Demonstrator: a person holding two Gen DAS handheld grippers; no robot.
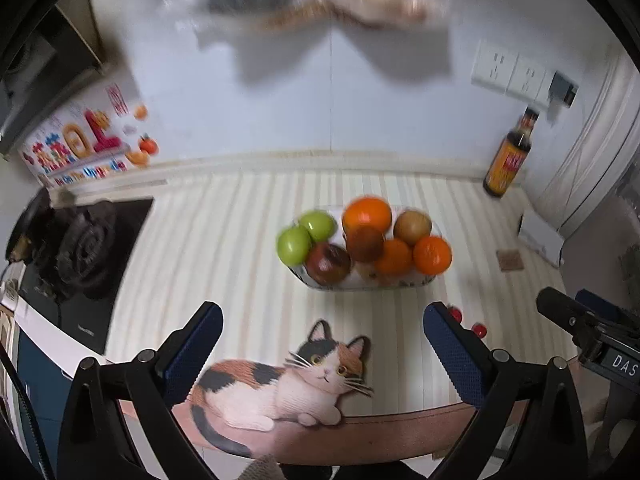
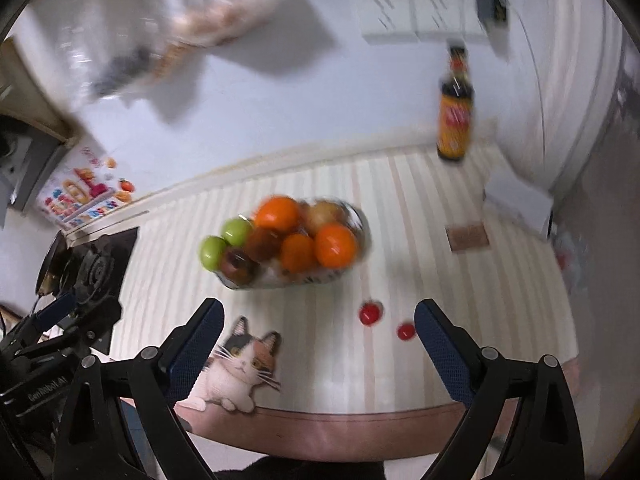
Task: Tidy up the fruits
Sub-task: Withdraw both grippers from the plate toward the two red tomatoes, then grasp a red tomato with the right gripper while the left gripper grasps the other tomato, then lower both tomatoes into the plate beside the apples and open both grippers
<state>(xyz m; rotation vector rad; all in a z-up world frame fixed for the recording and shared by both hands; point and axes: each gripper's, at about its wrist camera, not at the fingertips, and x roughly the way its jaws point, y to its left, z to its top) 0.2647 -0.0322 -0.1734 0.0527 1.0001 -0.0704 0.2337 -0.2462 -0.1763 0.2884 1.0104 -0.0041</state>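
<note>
A clear bowl in the middle of the striped mat holds piled fruit: green apples, oranges, a dark red apple and a brownish pear. It also shows in the right wrist view. Two small red fruits lie loose on the mat in front of the bowl. My left gripper is open and empty, short of the bowl. My right gripper is open and empty, with one red fruit near its right finger.
A dark sauce bottle stands at the back right by the wall. A gas stove is on the left. A cat picture is on the mat's front edge. A small brown coaster and white box sit right. A plastic bag hangs above.
</note>
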